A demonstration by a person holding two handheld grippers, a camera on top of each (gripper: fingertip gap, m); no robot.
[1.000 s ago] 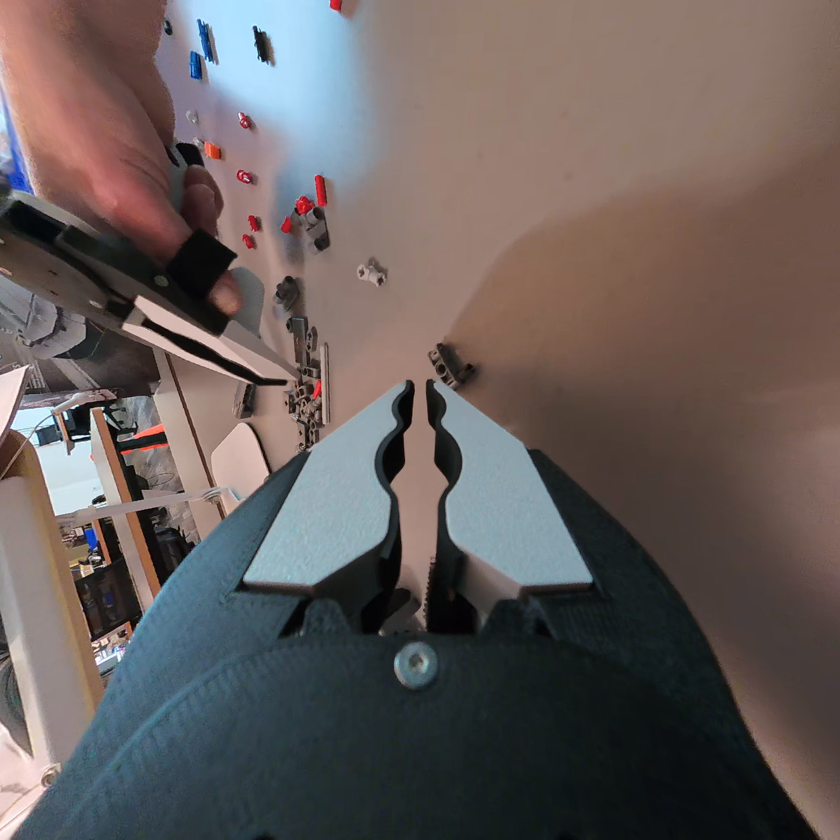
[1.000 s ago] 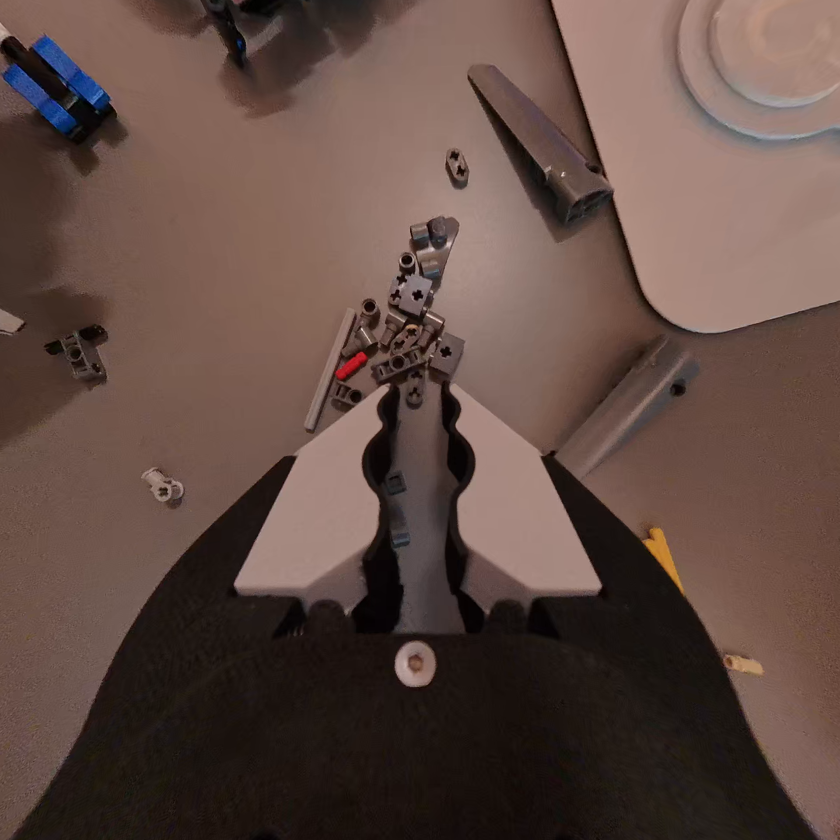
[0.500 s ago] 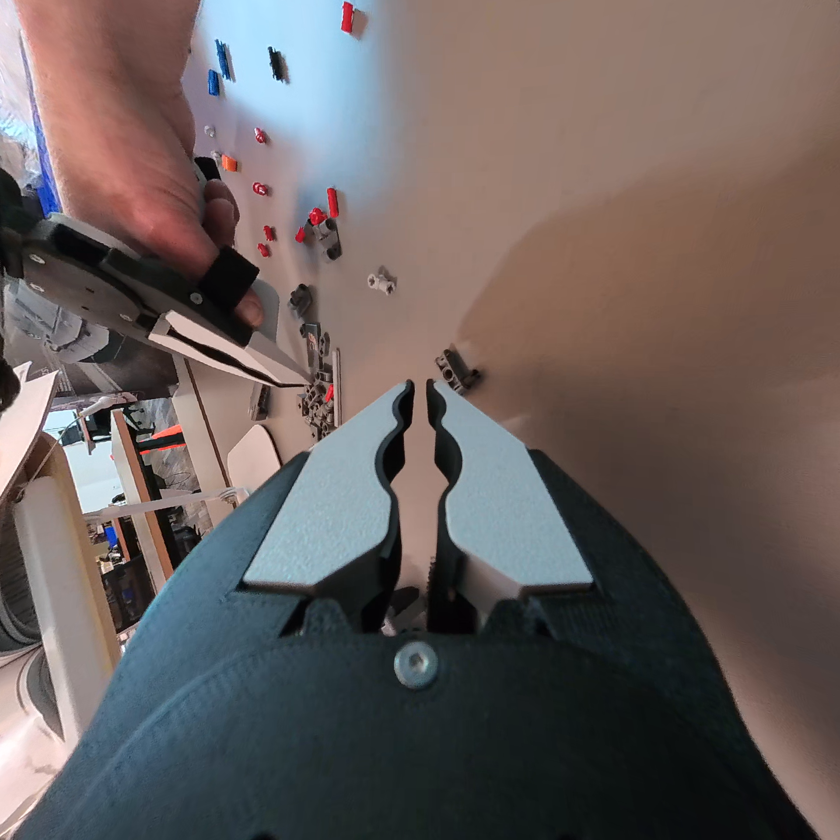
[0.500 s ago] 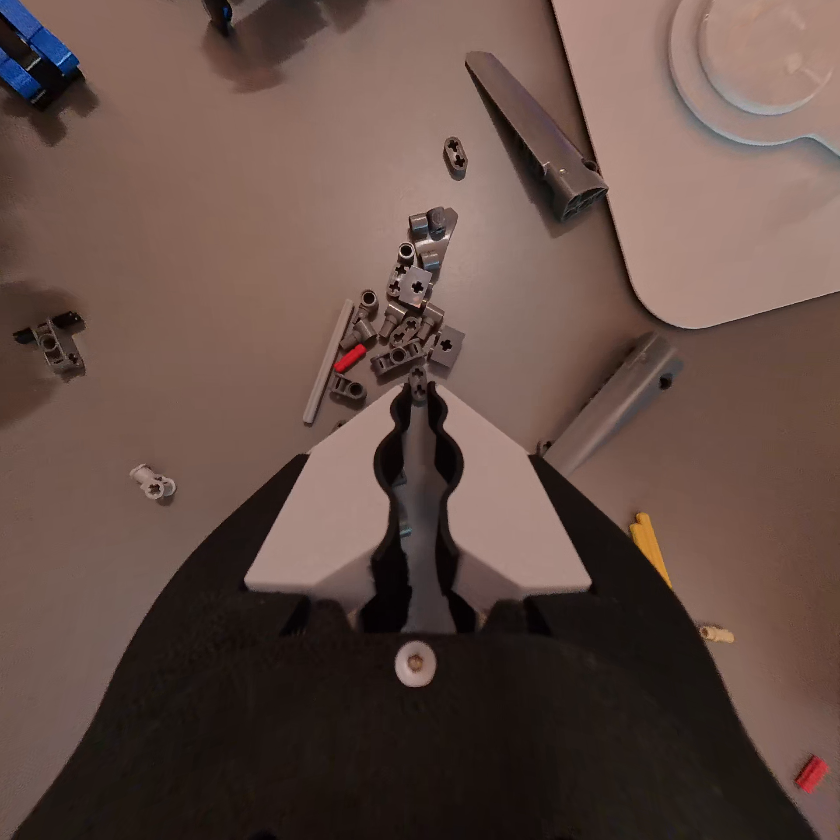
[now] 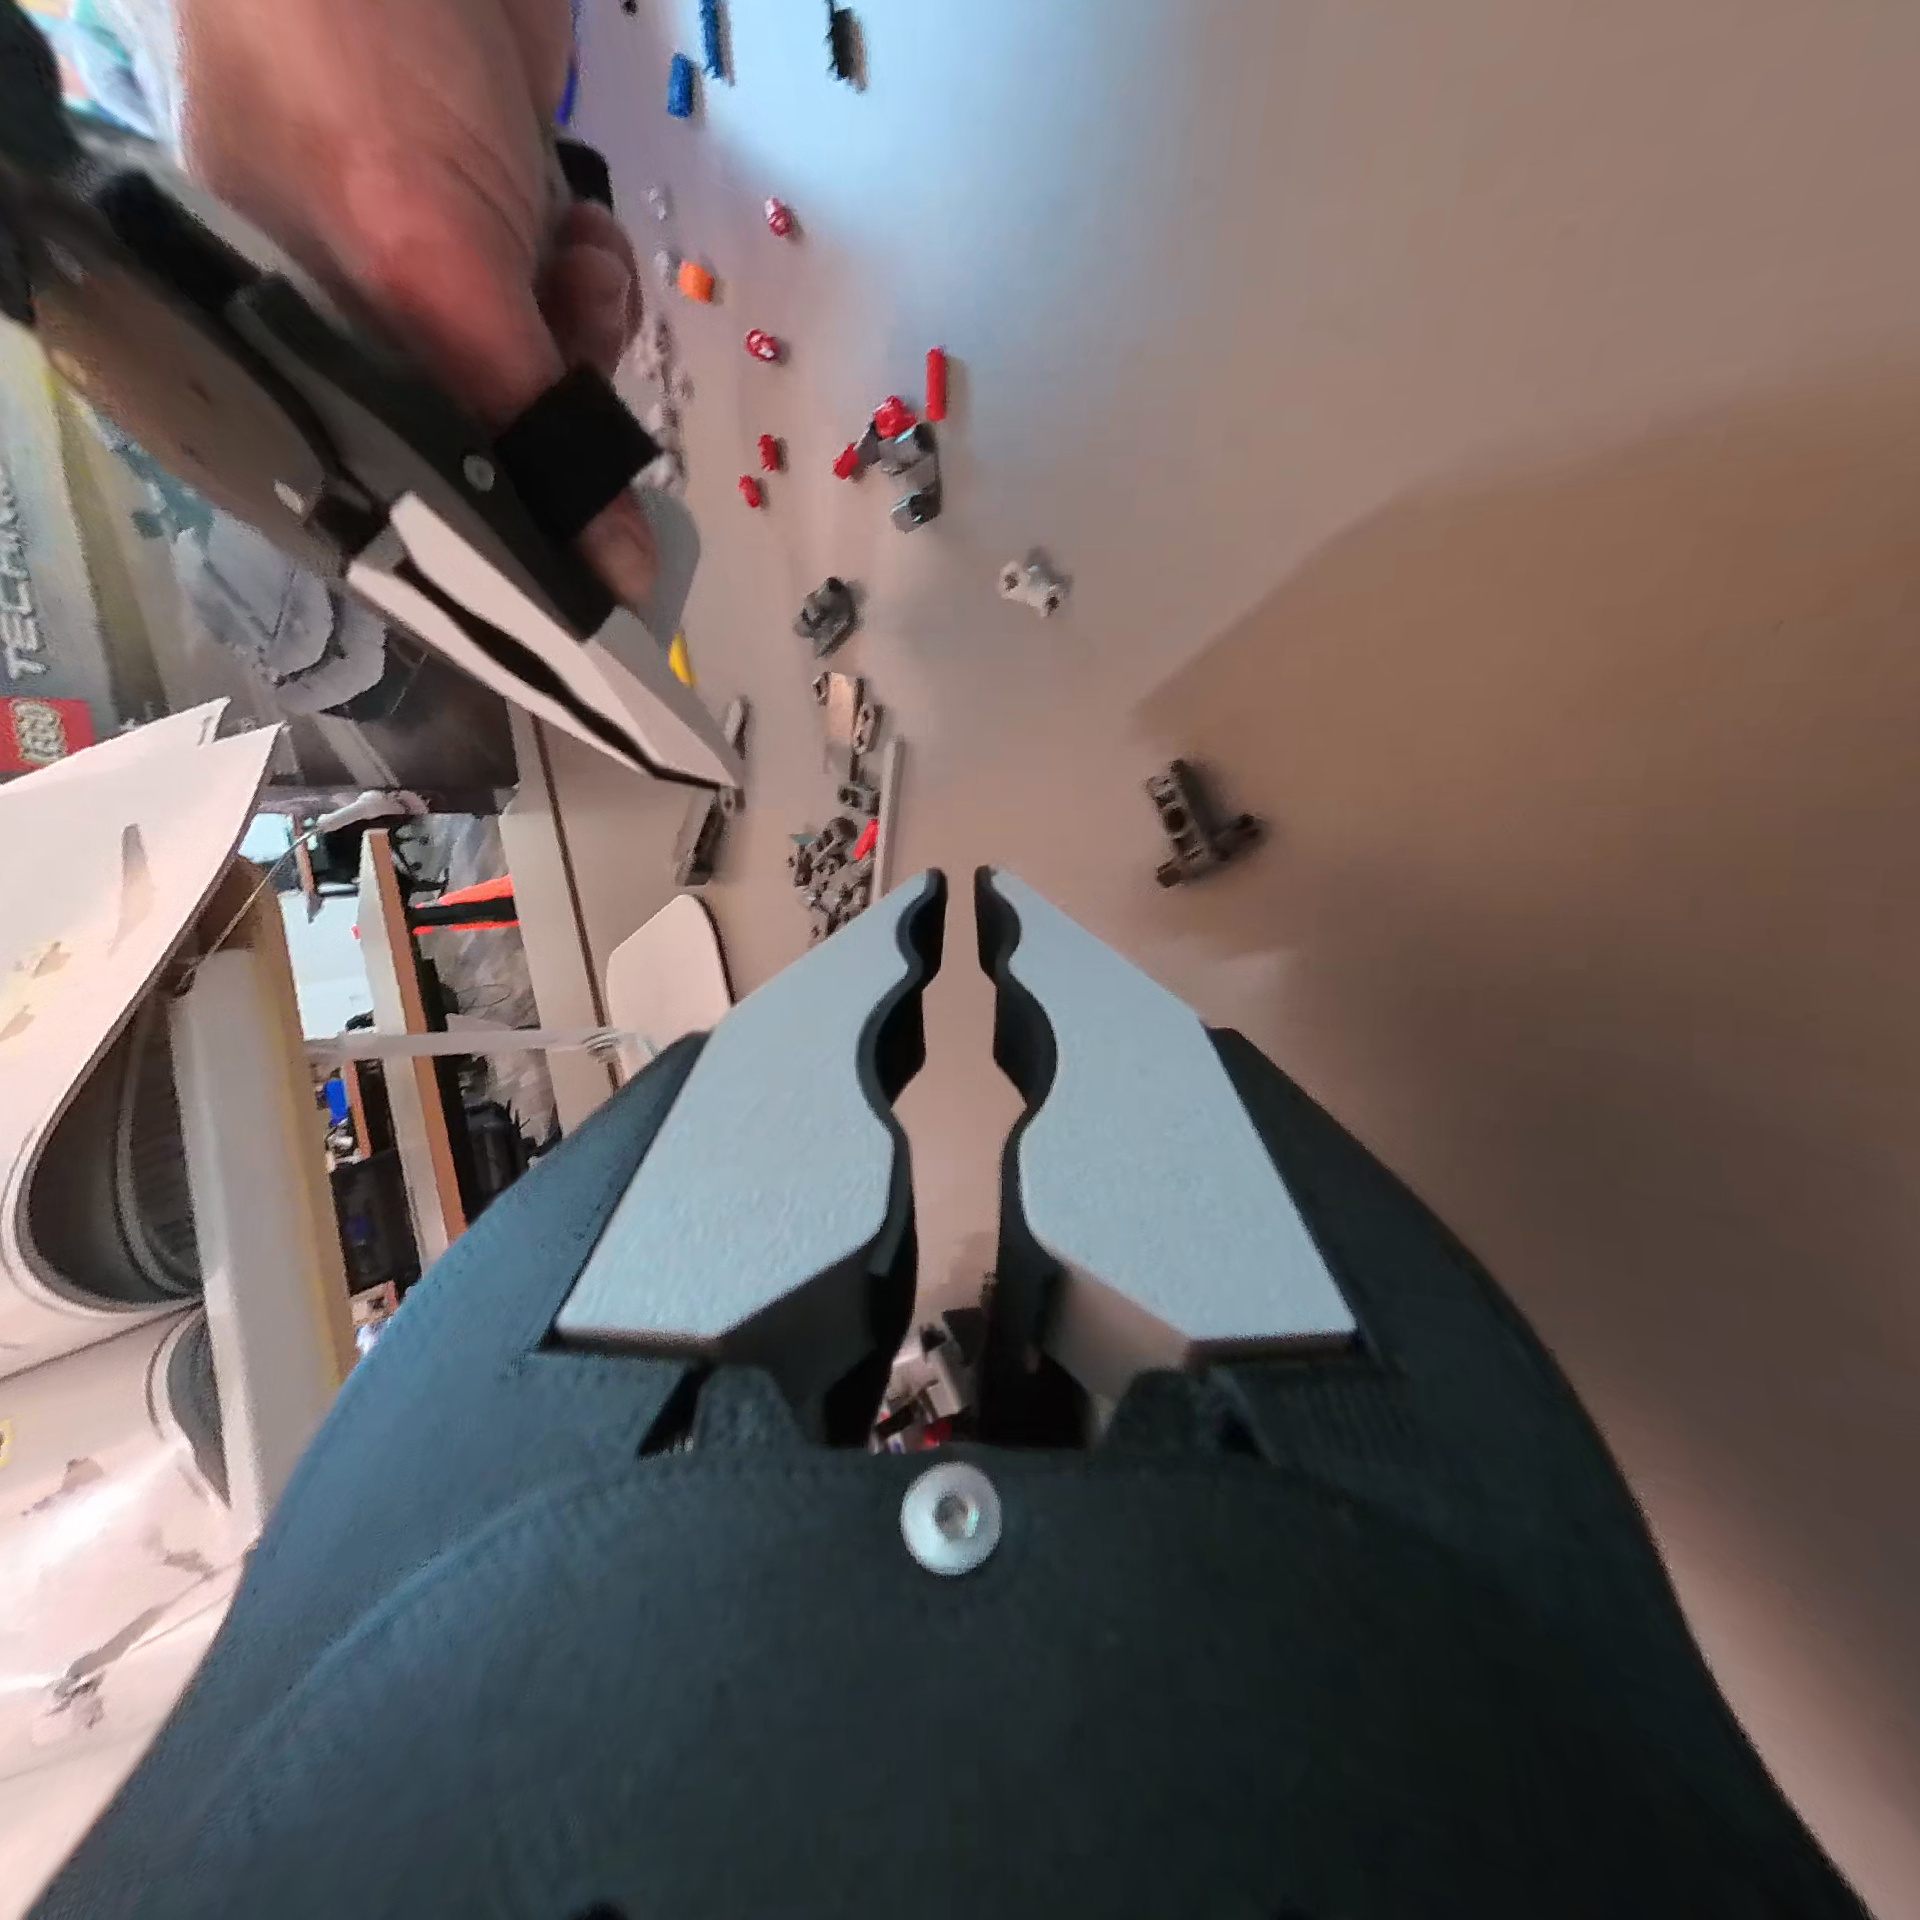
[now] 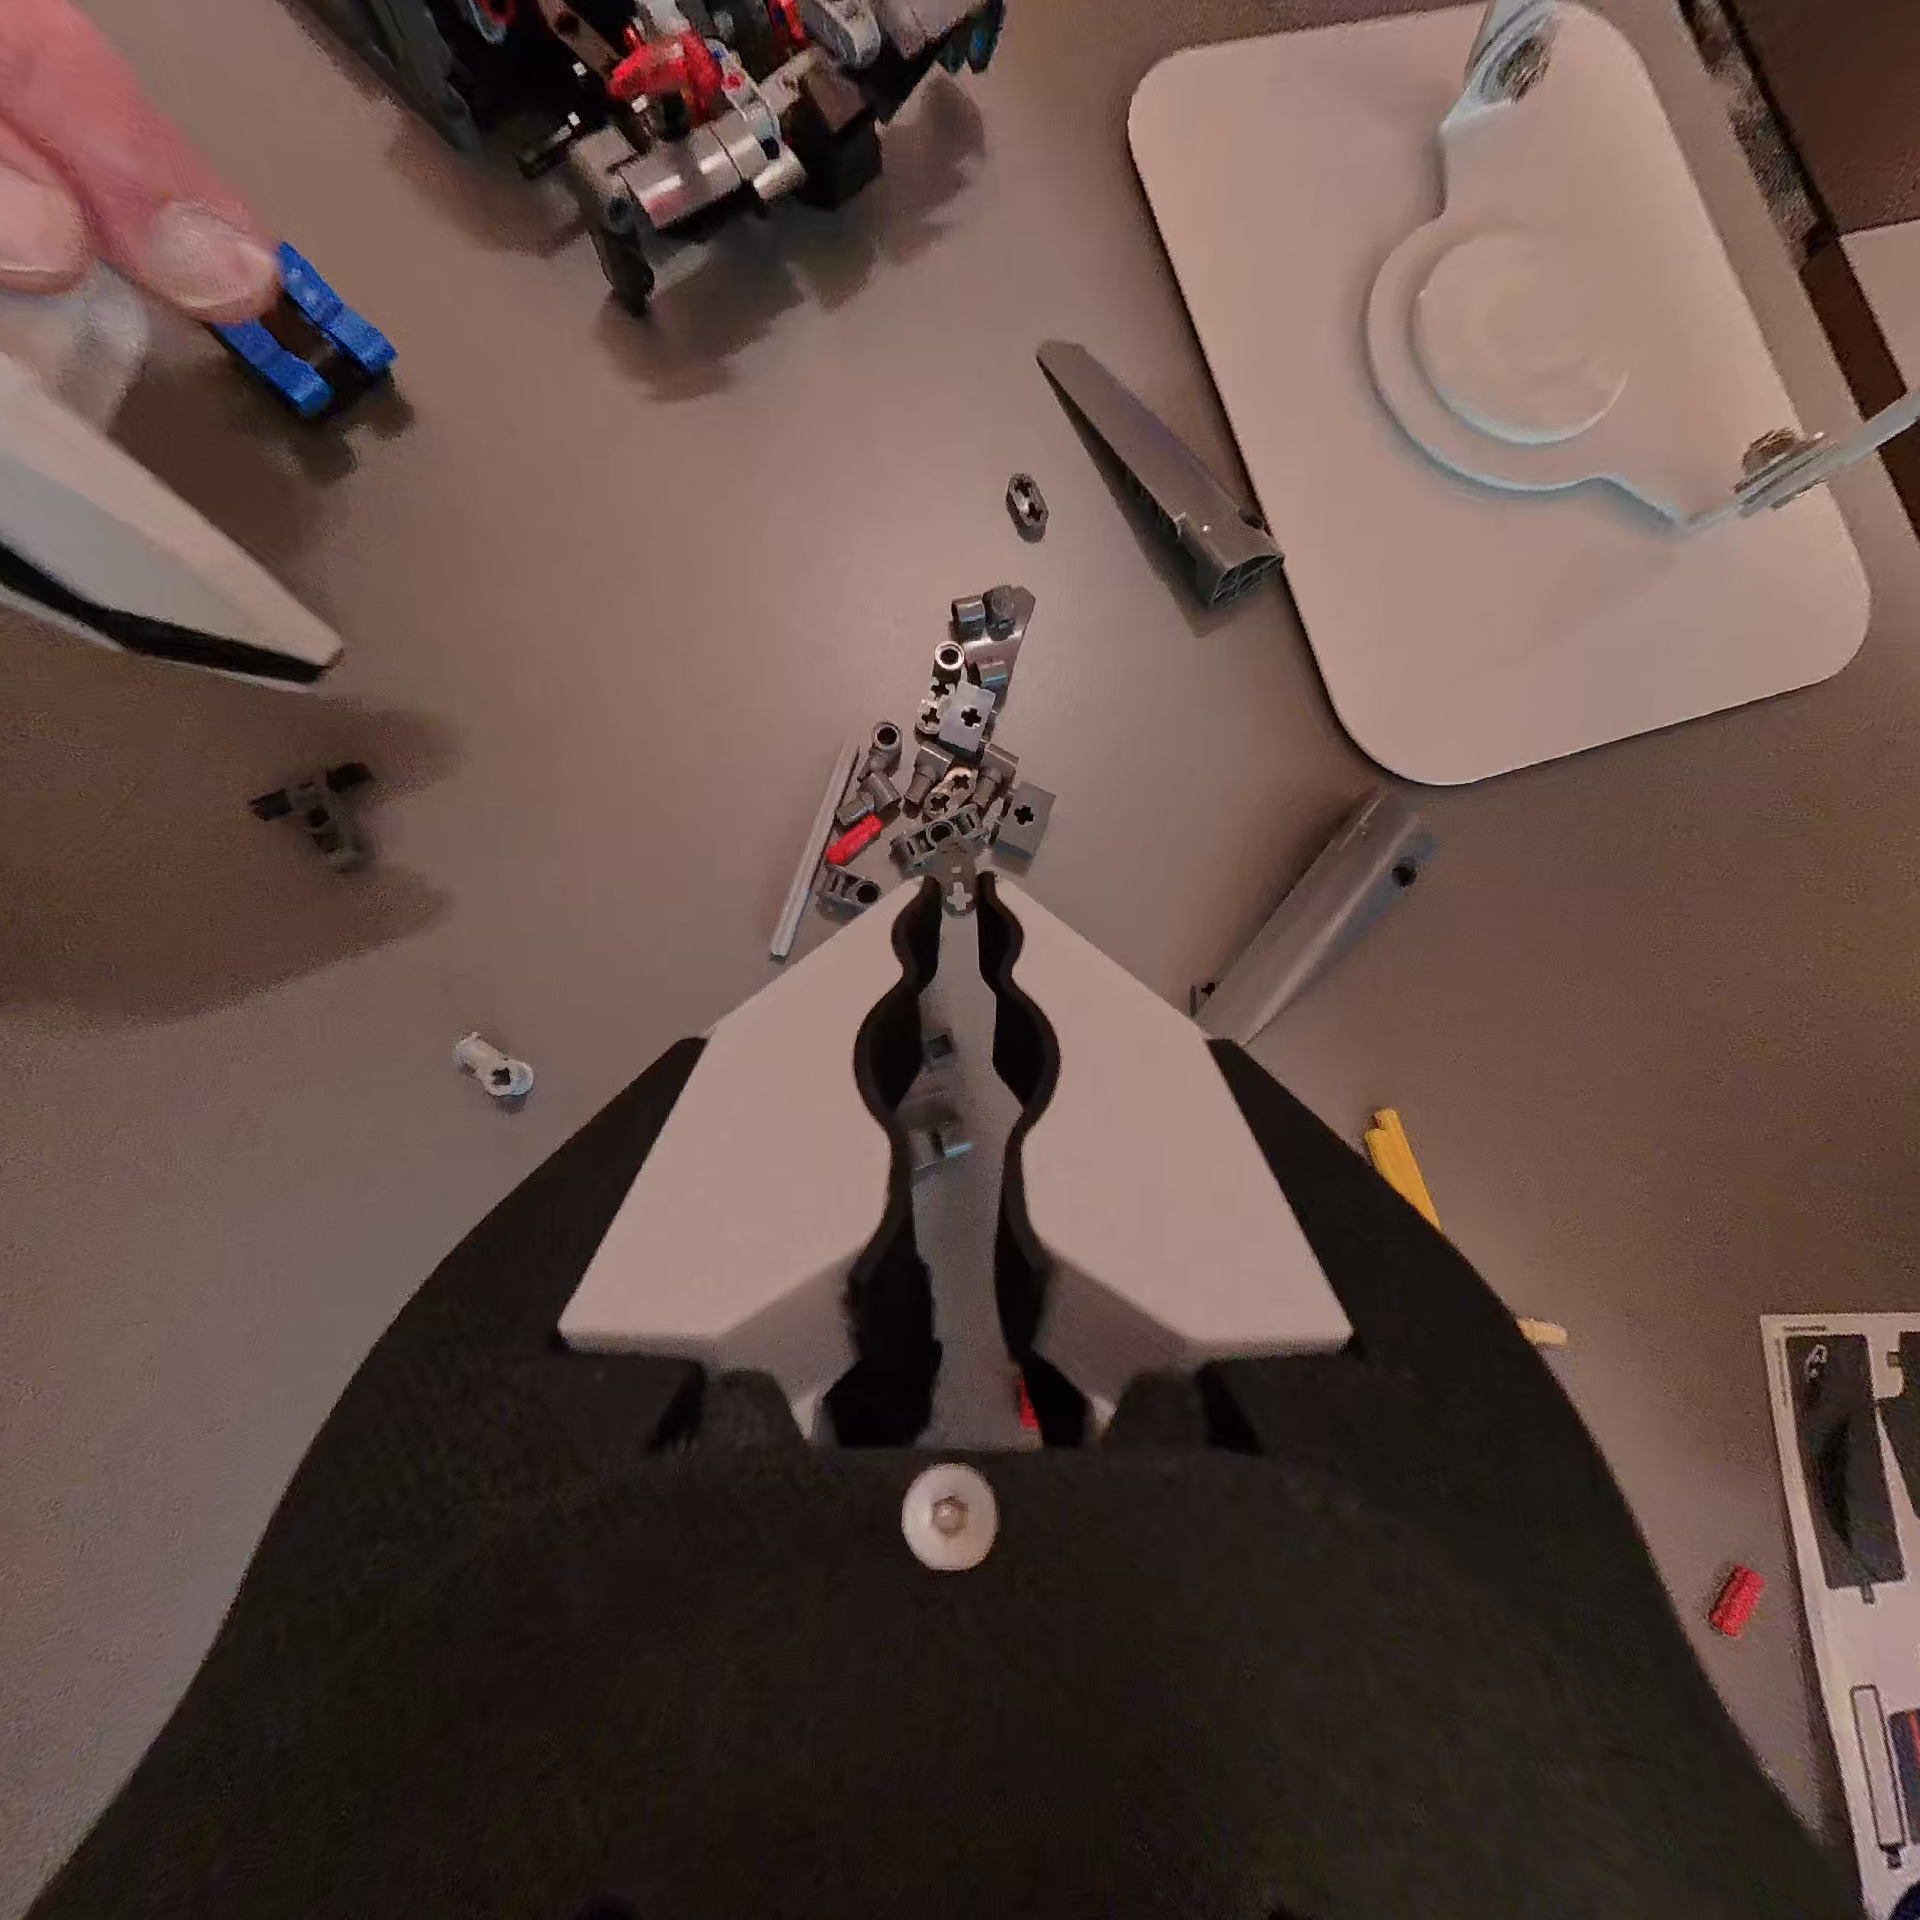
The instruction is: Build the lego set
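My right gripper (image 6: 958, 885) is shut on a small flat grey piece with cross holes (image 6: 958, 891), pinched at the fingertips just above a pile of small grey pieces (image 6: 961, 769) with one red pin (image 6: 854, 837). The right gripper also shows in the left wrist view (image 5: 717, 774), held by a hand, over the same pile (image 5: 842, 862). My left gripper (image 5: 961, 883) is shut with nothing between its tips and hovers over bare table near a dark grey T-shaped piece (image 5: 1195, 821). The left gripper shows in the right wrist view (image 6: 312, 660), to the left of the pile.
A white board with a metal bracket (image 6: 1507, 644) lies at the right. Near the pile lie a dark grey panel (image 6: 1153, 478) and a light grey beam (image 6: 1320, 914). A blue piece (image 6: 307, 332), a part-built model (image 6: 707, 125), a yellow piece (image 6: 1397, 1164) and a printed sheet (image 6: 1849, 1558) lie farther out. One gripper's finger ends stand about 12 cm off the other's. From the left gripper's tips to the part-built model (image 6: 707, 125) is close to 15 cm.
My right gripper closed on the small grey piece at the pile's near edge and rose with it. My left gripper stayed shut and moved in closer to the pile.
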